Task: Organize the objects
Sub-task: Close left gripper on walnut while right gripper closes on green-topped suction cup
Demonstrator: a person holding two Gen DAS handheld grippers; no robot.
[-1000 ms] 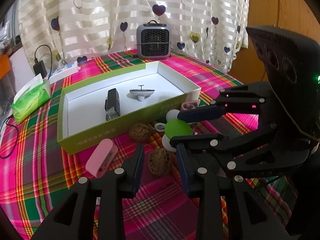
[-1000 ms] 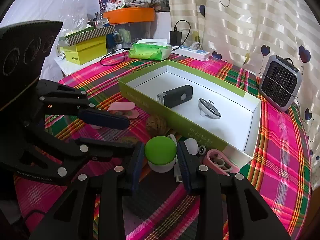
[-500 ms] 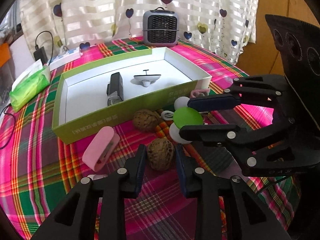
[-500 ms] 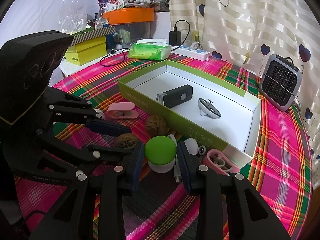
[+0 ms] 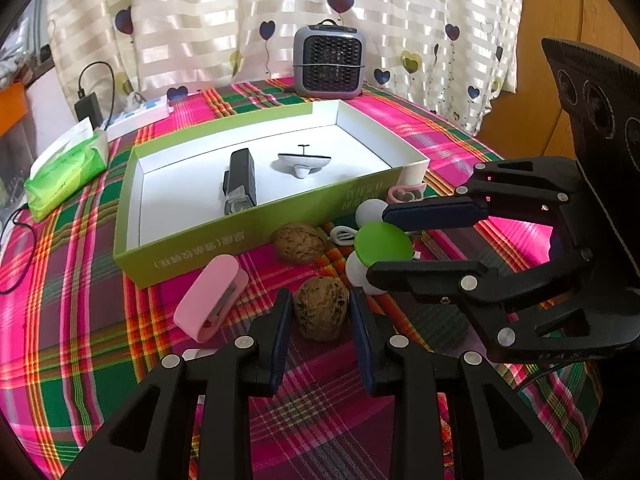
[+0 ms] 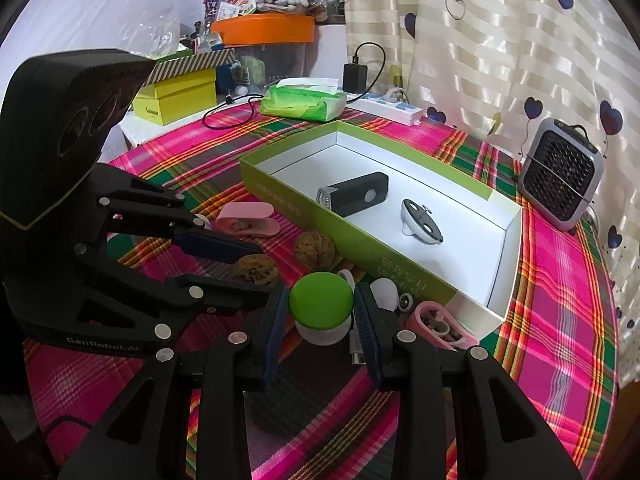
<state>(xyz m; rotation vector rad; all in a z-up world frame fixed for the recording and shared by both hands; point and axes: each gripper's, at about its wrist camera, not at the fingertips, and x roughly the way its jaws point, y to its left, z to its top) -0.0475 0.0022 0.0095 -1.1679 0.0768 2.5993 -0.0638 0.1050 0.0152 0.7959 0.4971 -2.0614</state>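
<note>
Narrowed left gripper (image 5: 320,312) clamps upright walnut (image 5: 321,314).

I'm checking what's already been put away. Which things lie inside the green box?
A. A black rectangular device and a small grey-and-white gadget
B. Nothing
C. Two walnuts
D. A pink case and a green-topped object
A: the black rectangular device and the grey-and-white gadget lie on the white floor of the green box.

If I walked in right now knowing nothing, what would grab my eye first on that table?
Probably the loud pink-and-green plaid tablecloth, with a lime green box in its middle. In front of the box, two black grippers work side by side: the left gripper around a walnut, the right gripper around a green-capped gadget.
</note>
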